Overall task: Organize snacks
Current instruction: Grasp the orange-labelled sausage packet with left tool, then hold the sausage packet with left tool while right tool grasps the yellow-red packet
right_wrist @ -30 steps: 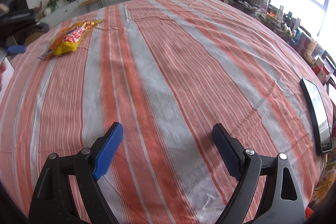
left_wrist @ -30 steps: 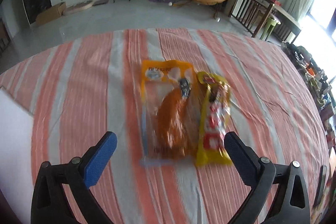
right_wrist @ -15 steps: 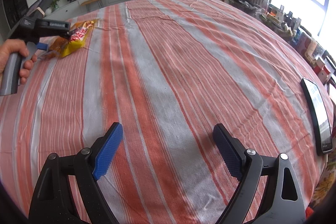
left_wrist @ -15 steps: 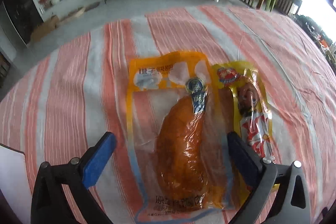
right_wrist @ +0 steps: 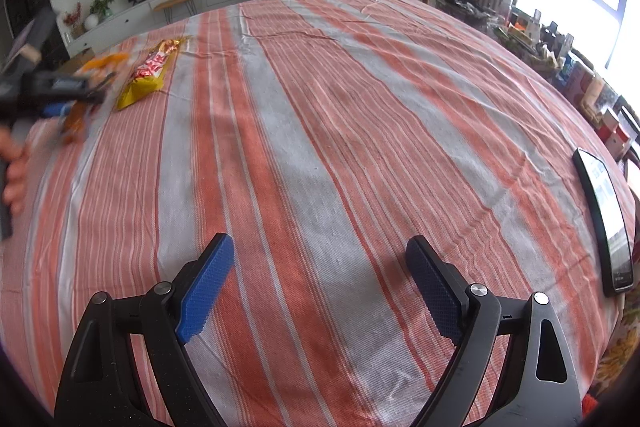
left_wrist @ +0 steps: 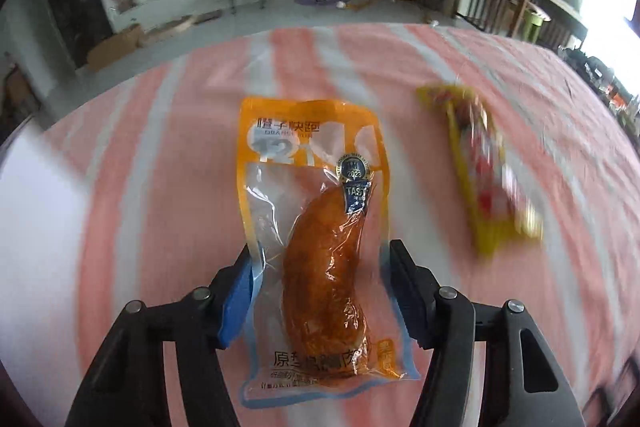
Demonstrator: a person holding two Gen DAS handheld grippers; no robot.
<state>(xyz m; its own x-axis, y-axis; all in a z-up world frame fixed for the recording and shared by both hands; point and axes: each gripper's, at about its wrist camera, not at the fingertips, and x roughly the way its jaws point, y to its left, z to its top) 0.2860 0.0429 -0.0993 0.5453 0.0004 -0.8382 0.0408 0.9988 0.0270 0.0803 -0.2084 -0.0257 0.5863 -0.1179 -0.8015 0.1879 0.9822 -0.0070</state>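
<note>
My left gripper is shut on an orange-and-clear snack packet with a brown piece of meat inside, gripping its two side edges above the striped tablecloth. A yellow-and-red snack bar packet lies on the cloth to its right, blurred. In the right wrist view the yellow packet lies at the far left, and the left gripper holds the orange packet beside it, blurred. My right gripper is open and empty over the middle of the table.
A red, white and grey striped tablecloth covers the table. A black phone lies at the right edge. A white sheet lies at the left edge. Cluttered shelves stand beyond the right side.
My left gripper has closed on the orange packet and moved it left, away from the yellow packet it lay against. My right gripper has not moved.
</note>
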